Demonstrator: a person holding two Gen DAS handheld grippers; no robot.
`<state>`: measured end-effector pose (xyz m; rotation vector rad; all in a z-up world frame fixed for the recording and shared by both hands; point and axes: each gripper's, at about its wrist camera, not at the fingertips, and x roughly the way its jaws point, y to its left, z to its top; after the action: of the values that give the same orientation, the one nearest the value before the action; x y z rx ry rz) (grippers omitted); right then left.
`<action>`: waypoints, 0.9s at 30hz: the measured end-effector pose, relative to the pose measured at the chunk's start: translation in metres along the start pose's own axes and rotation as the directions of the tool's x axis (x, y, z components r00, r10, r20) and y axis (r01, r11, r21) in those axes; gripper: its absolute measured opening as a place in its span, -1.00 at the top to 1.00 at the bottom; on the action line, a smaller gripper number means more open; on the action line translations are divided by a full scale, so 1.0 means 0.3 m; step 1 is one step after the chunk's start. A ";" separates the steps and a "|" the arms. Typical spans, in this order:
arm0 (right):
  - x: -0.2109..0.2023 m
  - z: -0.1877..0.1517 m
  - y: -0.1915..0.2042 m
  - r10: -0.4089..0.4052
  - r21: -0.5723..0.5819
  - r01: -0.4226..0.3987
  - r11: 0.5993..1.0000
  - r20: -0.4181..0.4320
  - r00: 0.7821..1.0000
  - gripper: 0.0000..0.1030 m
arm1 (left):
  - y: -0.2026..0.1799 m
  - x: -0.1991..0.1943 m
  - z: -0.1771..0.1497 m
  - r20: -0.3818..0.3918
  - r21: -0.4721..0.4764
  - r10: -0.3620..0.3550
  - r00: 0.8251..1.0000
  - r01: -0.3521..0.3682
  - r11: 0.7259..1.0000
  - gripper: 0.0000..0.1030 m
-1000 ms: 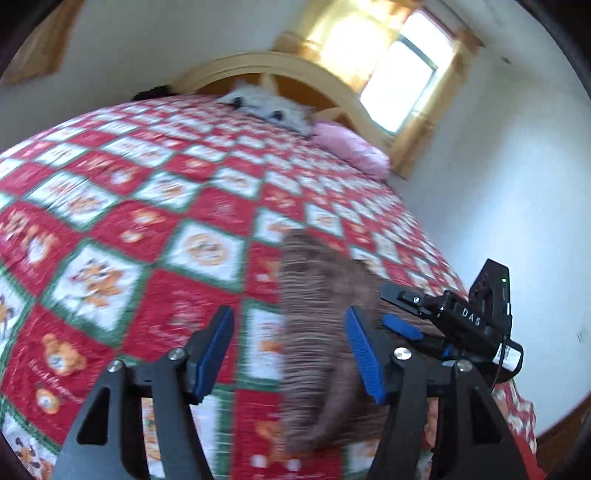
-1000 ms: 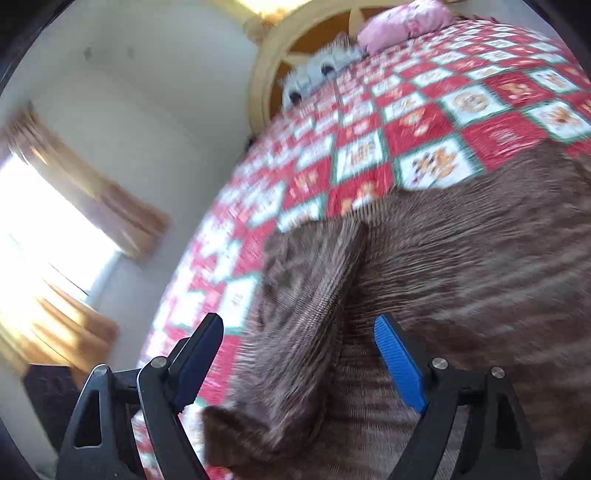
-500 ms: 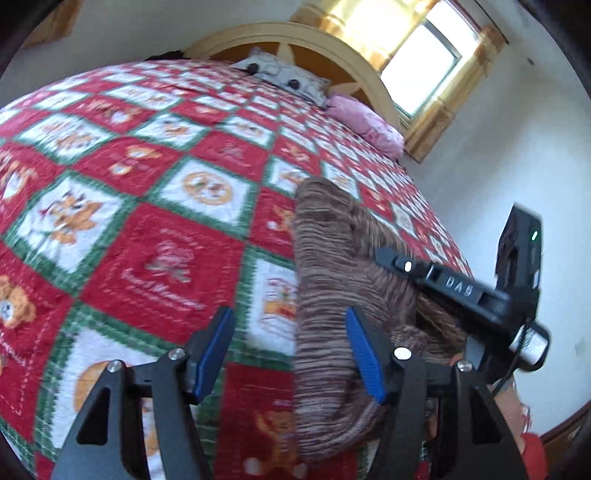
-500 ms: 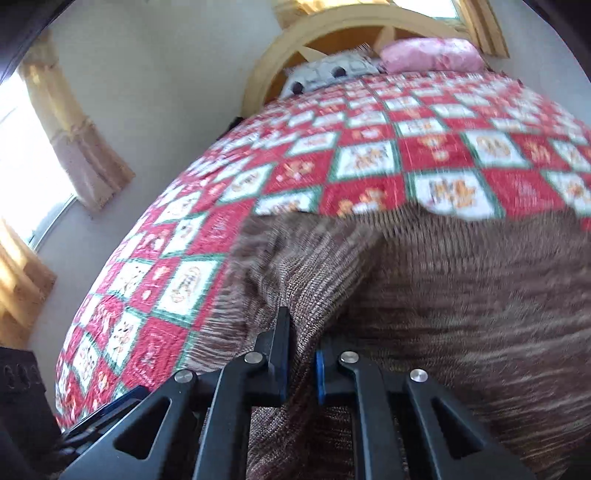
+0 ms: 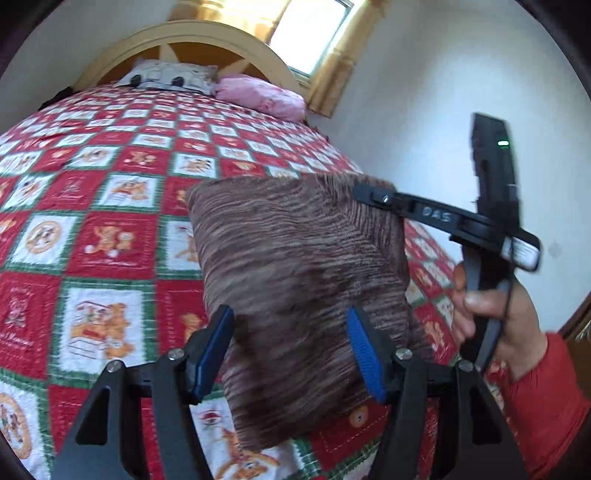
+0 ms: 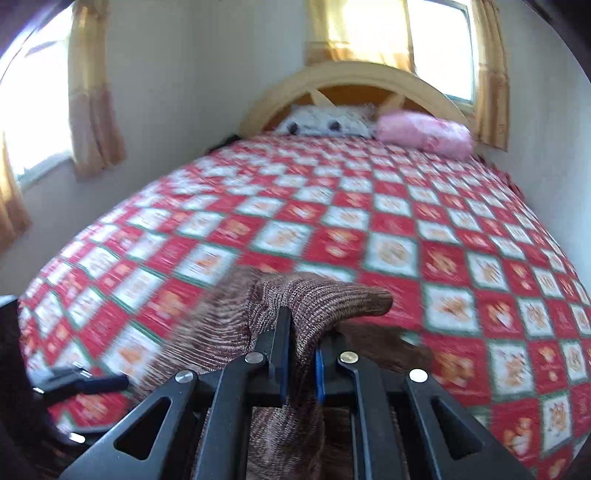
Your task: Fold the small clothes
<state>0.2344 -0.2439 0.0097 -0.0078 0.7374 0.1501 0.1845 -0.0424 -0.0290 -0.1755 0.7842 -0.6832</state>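
A brown striped knit garment (image 5: 295, 266) hangs lifted above the red patchwork quilt (image 5: 92, 229). My right gripper (image 6: 301, 350) is shut on a bunched fold of the garment (image 6: 314, 299) and holds it up; it shows in the left wrist view (image 5: 373, 194) at the cloth's top right corner. My left gripper (image 5: 291, 354) is open, its blue pads on either side of the garment's hanging lower part, with the cloth between them but not clamped.
The bed's wooden headboard (image 6: 351, 79), a grey pillow (image 6: 325, 120) and a pink pillow (image 6: 424, 134) lie at the far end. Curtained windows (image 6: 436, 33) and white walls surround the bed. The right hand in a red sleeve (image 5: 535, 391) is at the bed's right edge.
My right gripper closed on the garment's edge and lifted it up off the quilt. The cloth now hangs between my open left fingers, which stayed open.
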 end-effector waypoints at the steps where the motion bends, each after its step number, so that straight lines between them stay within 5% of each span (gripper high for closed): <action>1: 0.024 -0.025 -0.053 -0.009 0.014 0.009 1.000 -0.030 1.000 0.81 | -0.006 0.008 -0.009 -0.007 0.006 0.005 1.000 -0.005 1.000 -0.28; 5: 0.149 -0.141 -0.177 -0.011 0.082 0.022 0.996 -0.131 0.991 0.80 | 0.006 0.027 -0.051 -0.022 0.015 0.048 0.999 -0.048 0.999 -0.32; 7: 0.175 -0.187 -0.212 0.017 0.156 0.003 0.988 -0.123 0.992 0.65 | 0.026 0.051 -0.068 -0.031 0.011 0.083 0.996 -0.083 0.997 -0.38; 11: 0.128 -0.203 -0.303 0.057 0.348 -0.021 0.937 -0.093 0.994 -0.16 | 0.097 0.039 -0.105 -0.043 -0.104 0.034 0.998 -0.038 0.994 -0.48; 16: -0.109 -0.279 -0.308 0.053 0.457 -0.070 0.887 0.049 0.997 -0.16 | 0.136 0.005 -0.130 -0.010 -0.176 -0.030 1.000 0.028 0.984 -0.49; 18: -0.195 -0.326 -0.242 0.137 0.442 -0.157 0.883 0.078 0.988 -0.16 | 0.127 -0.001 -0.136 -0.007 -0.174 -0.030 1.000 0.028 0.984 -0.49; 21: -0.261 -0.390 -0.143 0.207 0.397 -0.216 0.892 0.066 0.976 -0.16 | 0.119 -0.009 -0.140 -0.005 -0.174 -0.034 0.999 0.032 0.984 -0.52; 27: -0.175 -0.462 -0.017 0.197 0.342 -0.164 0.925 -0.065 0.978 -0.02 | 0.124 0.015 -0.124 -0.001 -0.180 -0.037 0.999 0.037 0.983 -0.52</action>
<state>0.1041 -0.2644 -0.0579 0.3819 0.8552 0.2001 0.1792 -0.0127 -0.0723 -0.3539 0.8486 -0.6476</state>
